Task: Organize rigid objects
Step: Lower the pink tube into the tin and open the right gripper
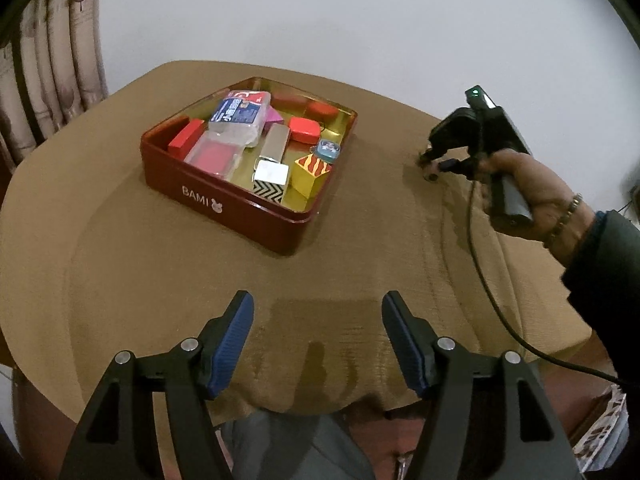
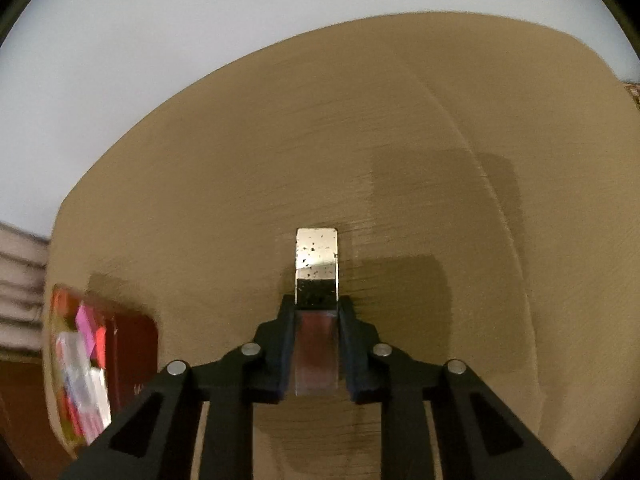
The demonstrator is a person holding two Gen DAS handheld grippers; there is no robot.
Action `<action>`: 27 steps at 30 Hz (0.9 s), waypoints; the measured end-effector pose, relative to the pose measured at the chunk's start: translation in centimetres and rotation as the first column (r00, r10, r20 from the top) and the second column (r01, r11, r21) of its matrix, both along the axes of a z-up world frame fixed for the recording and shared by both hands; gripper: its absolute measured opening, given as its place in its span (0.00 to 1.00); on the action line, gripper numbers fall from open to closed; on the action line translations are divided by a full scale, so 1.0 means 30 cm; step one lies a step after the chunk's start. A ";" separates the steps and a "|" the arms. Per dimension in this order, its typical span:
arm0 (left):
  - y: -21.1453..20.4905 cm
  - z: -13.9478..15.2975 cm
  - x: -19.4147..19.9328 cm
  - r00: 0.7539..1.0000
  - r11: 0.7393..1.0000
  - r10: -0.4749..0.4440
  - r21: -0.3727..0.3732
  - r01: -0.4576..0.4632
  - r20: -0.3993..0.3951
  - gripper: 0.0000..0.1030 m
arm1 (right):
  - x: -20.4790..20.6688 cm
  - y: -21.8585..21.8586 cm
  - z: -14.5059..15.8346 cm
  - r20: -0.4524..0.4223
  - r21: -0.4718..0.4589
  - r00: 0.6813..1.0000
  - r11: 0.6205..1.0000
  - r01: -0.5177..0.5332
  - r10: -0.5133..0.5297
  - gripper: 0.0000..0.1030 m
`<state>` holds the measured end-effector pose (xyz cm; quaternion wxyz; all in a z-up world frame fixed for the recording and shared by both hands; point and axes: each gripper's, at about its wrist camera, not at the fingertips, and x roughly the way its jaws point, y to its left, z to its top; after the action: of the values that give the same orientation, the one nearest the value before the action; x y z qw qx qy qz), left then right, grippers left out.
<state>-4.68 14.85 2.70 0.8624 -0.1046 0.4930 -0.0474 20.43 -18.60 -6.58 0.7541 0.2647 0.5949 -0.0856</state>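
A dark red BAMI tin stands on the table and holds several small rigid objects: red boxes, a clear plastic case, a silver bar, a yellow striped block. My left gripper is open and empty above the table's near edge. In the right wrist view my right gripper is shut on a small bar-shaped object with a shiny speckled gold cap and a reddish translucent body. It is held low over the cloth. The right gripper also shows in the left wrist view, right of the tin.
A tan cloth covers the table. A curtain hangs at the far left and a white wall stands behind. A black cable trails from the right gripper. The tin shows at the lower left of the right wrist view.
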 end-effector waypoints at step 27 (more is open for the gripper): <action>0.065 -0.032 0.002 0.994 0.993 0.099 0.068 -0.096 -0.051 0.71 | 0.018 0.591 0.273 0.174 0.239 0.912 0.882 -0.406 0.372 0.20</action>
<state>-4.64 16.80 1.73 0.8530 -0.1014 0.5118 0.0138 20.97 -0.86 1.61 0.7479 0.2449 0.5942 0.1661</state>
